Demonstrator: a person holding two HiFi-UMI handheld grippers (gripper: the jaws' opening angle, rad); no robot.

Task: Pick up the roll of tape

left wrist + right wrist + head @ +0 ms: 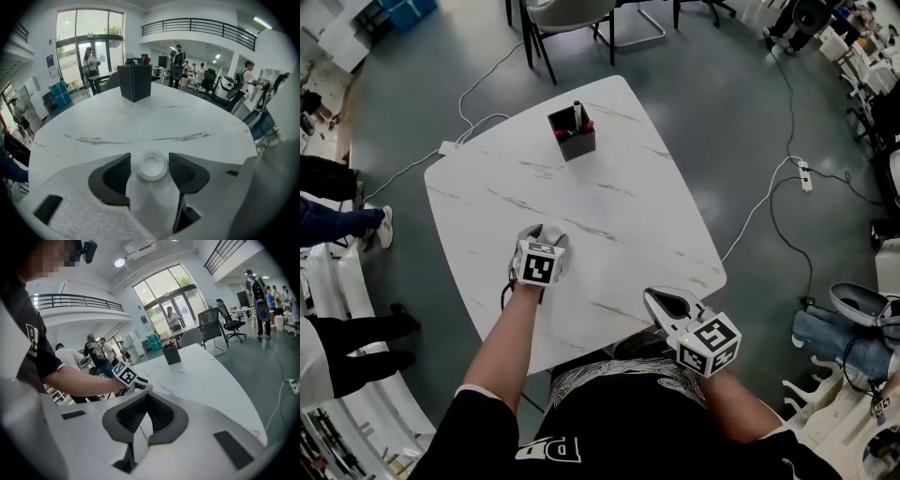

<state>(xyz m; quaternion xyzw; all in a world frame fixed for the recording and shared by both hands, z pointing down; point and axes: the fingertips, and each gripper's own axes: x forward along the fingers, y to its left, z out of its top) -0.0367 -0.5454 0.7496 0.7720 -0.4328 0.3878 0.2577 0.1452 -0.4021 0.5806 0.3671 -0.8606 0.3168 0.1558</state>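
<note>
A small white roll of tape (152, 165) lies flat on the white marbled table (619, 211). It sits between the two dark pads of my left gripper (150, 160), whose jaws stand wide apart and do not press on it. In the head view the left gripper (546, 231) is over the table's near middle, pointing steeply down, and it hides the roll. My right gripper (662, 300) hovers at the table's near right edge. Its pads meet at the tip (147, 395) with nothing between them. The right gripper view also shows the left gripper (144, 386) low over the table.
A black square pen holder (572, 132) with pens stands near the table's far edge. Cables and a power strip (804, 175) lie on the grey floor. Chairs stand beyond the table, and several people stand around the room.
</note>
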